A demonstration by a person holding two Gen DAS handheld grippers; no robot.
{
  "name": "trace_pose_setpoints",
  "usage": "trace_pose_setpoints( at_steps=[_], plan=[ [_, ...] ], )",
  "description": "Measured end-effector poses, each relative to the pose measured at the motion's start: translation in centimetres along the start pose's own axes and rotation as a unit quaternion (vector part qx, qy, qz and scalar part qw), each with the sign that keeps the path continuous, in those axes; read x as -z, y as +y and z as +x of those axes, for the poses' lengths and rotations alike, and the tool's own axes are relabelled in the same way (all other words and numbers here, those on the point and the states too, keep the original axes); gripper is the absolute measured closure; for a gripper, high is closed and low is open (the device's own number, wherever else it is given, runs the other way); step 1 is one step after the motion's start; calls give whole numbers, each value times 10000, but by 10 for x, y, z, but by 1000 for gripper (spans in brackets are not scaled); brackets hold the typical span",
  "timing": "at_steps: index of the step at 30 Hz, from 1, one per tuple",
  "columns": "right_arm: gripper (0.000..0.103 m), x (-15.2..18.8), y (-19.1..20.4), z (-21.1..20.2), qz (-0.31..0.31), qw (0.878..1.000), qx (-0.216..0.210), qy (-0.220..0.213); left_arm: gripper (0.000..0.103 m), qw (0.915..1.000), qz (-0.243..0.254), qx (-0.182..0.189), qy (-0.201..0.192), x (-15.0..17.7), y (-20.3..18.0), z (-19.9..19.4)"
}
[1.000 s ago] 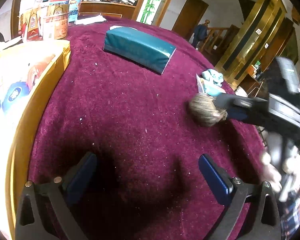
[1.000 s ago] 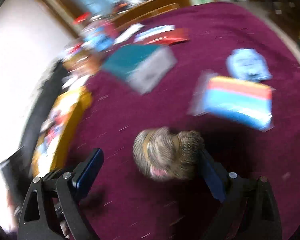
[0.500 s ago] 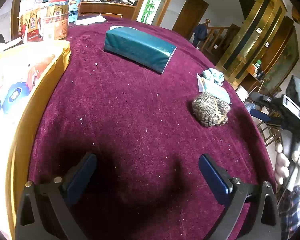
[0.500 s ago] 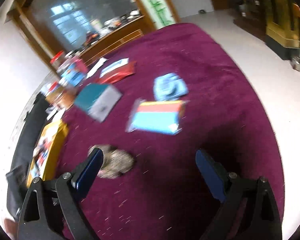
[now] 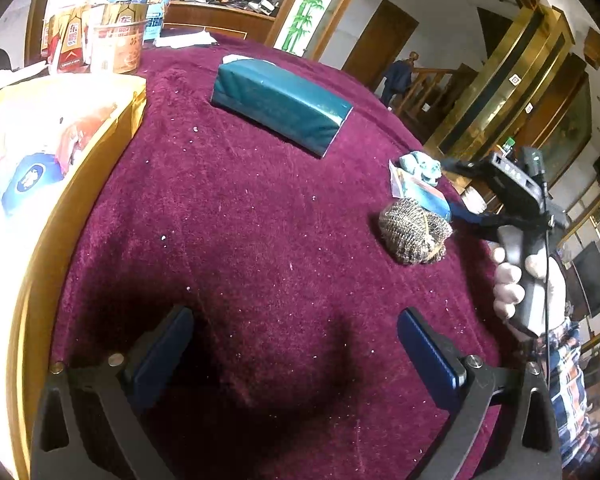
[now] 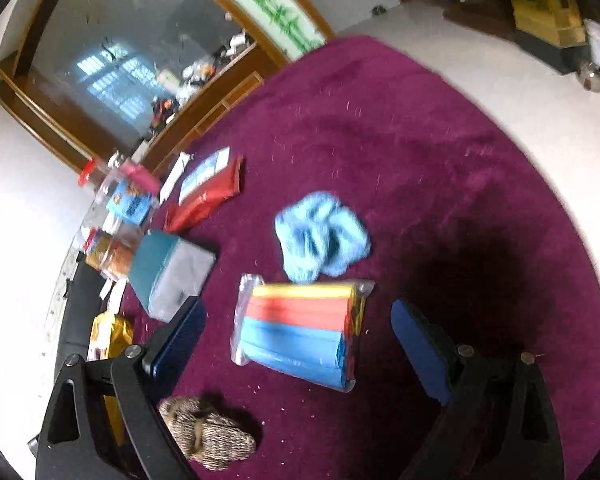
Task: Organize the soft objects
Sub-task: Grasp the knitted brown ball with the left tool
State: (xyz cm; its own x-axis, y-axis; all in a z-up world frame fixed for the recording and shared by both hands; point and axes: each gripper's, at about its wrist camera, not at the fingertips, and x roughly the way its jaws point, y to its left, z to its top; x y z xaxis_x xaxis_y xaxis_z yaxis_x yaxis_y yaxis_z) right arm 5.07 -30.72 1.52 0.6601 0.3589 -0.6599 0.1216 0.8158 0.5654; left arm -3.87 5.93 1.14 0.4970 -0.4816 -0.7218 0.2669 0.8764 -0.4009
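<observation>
From the left wrist, the left tool is hovering low over the maroon bench, its jaws spread wide with nothing between them, just as they were a second ago. The grey knit bundle is now lying free on the cloth toward the right rim, touching the multicolour pack behind it, with the blue sock just beyond. A second ago the right tool was gripping that bundle in the air; now it is drawn back beside it, held by the person's hand, with only part of one blue finger showing here. The teal tissue pack is sitting well apart toward the far side, and a yellow box is lining the left edge. From the right wrist, the right tool is released, jaws wide, and is swinging away from the bundle, which is lying at the lower left under its left arm. The pack of yellow, red and blue layers is now framed between the open jaws, though whether the pads are touching it I cannot tell, and the sock is lying just past it. I judge that the bundle is placed and one soft item is gathered with the others; the pack looks like the next target, and its slippery wrap may slide under a pinch.
</observation>
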Motion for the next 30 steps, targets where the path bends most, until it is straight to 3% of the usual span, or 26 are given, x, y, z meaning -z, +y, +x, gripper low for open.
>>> trace_pose_setpoints(
  at_steps=[3, 5, 8, 9, 11, 13, 21, 27, 30],
  plan=[
    [9, 5, 4, 6, -137, 9992, -315, 195, 1, 10000, 23, -32, 10, 0, -1, 0],
    [9, 11, 9, 13, -56, 9911, -1188, 604, 1, 10000, 51, -59, 32, 0, -2, 0],
    [9, 20, 24, 22, -182, 9742, -1965, 1095, 1, 9995, 184, -122, 224, -1, -9, 2],
    [9, 22, 28, 21, -259, 9718, -2060, 1119, 1, 9992, 219, 8, 344, -2, -13, 4],
    [9, 23, 33, 15, -371, 9743, -1994, 976, 1, 9985, 185, 258, 441, -8, -25, 7],
    [9, 20, 28, 11, -307, 9786, -1860, 831, 1, 9985, 275, 264, 400, -15, -41, 13],
    [9, 12, 14, -2, -346, 9917, -1200, 319, 1, 9912, 1280, -160, 301, -44, -122, 77],
    [9, 13, 16, 4, -541, 9940, -877, 361, 2, 9814, 1768, -608, 444, -47, -135, 117],
    [9, 14, 19, 10, -676, 9947, -671, 379, 32, 9843, 1690, -366, 341, -51, -128, 109]
  ],
)
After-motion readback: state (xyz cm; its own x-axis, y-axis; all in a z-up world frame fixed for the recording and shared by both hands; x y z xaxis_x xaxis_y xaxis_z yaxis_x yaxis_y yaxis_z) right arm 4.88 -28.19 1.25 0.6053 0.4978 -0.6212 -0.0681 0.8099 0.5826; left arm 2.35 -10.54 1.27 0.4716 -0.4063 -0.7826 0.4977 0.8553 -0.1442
